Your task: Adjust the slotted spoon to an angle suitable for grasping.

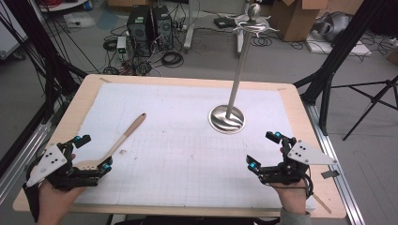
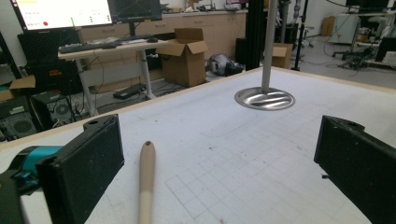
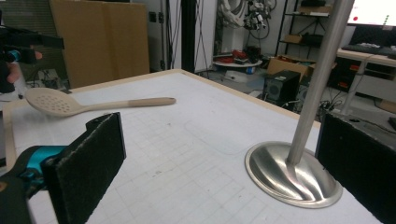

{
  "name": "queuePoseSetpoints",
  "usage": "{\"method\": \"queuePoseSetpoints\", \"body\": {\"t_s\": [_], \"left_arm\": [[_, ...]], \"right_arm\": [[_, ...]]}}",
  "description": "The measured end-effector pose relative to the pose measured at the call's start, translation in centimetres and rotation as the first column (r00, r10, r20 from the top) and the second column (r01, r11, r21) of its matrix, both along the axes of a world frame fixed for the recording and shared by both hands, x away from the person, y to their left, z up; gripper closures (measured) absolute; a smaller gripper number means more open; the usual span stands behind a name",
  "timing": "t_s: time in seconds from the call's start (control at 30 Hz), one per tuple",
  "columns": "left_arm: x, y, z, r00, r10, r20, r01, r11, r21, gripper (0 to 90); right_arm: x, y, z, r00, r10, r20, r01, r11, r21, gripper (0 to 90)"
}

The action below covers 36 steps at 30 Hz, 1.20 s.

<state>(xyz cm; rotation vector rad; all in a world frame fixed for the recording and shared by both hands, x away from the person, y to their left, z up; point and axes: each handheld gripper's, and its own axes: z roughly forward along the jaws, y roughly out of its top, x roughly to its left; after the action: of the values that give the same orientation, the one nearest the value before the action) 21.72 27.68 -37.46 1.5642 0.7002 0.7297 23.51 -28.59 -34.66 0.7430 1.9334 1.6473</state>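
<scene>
**Both grippers wide open, spoon lying at the left one**

While I watched from the high view, my left gripper [image 1: 94, 152] sat at the lower left of the frame, held level above the table's near edge, its jaws spread wide and pointing toward the upper right. The slotted spoon [image 1: 117, 143] lay on the white mat [image 1: 187, 122] with its bowl at the lower left, in the gap between those jaws, and its handle running up toward the frame's centre. In the left gripper view the handle [image 2: 146, 186] rose from the bottom edge between the two black pads, nearer the left one, and I could see neither pad pressing on it.

My right gripper [image 1: 264, 151] rested at the lower right of the high view, also level, jaws parted with nothing between them, the hand [image 1: 293, 194] coming in from the bottom edge. Its own view showed the spoon [image 3: 60, 103] far off at the upper left, well apart from it.

The steel stand [image 1: 227, 118] stood upright right of centre, its round base on the mat and its pole reaching to the top of the frame. It was near the right gripper and clear of the spoon. The wooden table [image 1: 89, 91] edged the mat on all sides.
</scene>
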Motion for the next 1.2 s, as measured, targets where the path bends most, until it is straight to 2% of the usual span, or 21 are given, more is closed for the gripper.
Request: {"method": "queuePoseSetpoints", "body": {"t_s": [0.23, 0.47, 0.53, 0.6, 0.67, 0.77, 0.87, 1.03, 1.2], "left_arm": [[0.3, -0.2, -0.3, 0.9997, -0.017, -0.020, 0.017, 0.9998, 0.012, 1.8], [1.0, -0.5, 0.1, 0.9993, -0.031, -0.023, 0.031, 0.9995, -0.012, 2.5], [1.5, -0.3, 0.1, 0.9980, -0.044, -0.045, 0.043, 0.9989, -0.019, 3.6], [2.0, 0.1, 0.0, 0.9941, -0.051, -0.096, 0.049, 0.9985, -0.024, 11.4], [2.4, 0.4, -0.1, 0.9914, -0.050, -0.121, 0.047, 0.9986, -0.024, 16.5], [2.9, 0.7, -0.1, 0.9908, -0.057, -0.123, 0.059, 0.9983, 0.005, 23.2], [3.5, 0.8, -0.1, 0.9907, -0.061, -0.122, 0.063, 0.9979, 0.014, 27.0], [4.7, 0.6, -0.1, 0.9830, -0.063, -0.172, 0.071, 0.9966, 0.041, 38.4], [6.3, 0.3, -0.6, 0.9707, -0.067, -0.231, 0.083, 0.9947, 0.061, 51.3]], "right_arm": [[0.2, 0.4, -0.3, 0.9998, 0.014, -0.015, -0.014, 1.000, -0.007, 0.7], [0.0, 0.1, -0.4, 0.9997, 0.008, -0.024, -0.007, 1.000, 0.012, 0.7], [-0.1, 0.0, -0.5, 0.9995, 0.010, -0.029, -0.010, 1.000, 0.015, 0.7], [-0.2, 0.0, -0.5, 0.9995, 0.009, -0.030, -0.008, 1.000, 0.018, 0.7], [-0.3, 0.0, -0.4, 0.9997, 0.008, -0.022, -0.008, 1.000, 0.016, 0.7], [-0.4, 0.0, -0.4, 0.9998, 0.016, -0.015, -0.015, 1.000, 0.015, 0.7], [-0.2, 0.1, -0.5, 0.9996, 0.021, -0.020, -0.021, 1.000, 0.014, 0.7], [0.1, 0.3, -0.7, 0.9991, 0.030, -0.029, -0.030, 1.000, 0.009, 0.7], [0.2, 0.6, -0.7, 0.9984, 0.046, -0.032, -0.046, 0.999, 0.006, 0.7]]}}
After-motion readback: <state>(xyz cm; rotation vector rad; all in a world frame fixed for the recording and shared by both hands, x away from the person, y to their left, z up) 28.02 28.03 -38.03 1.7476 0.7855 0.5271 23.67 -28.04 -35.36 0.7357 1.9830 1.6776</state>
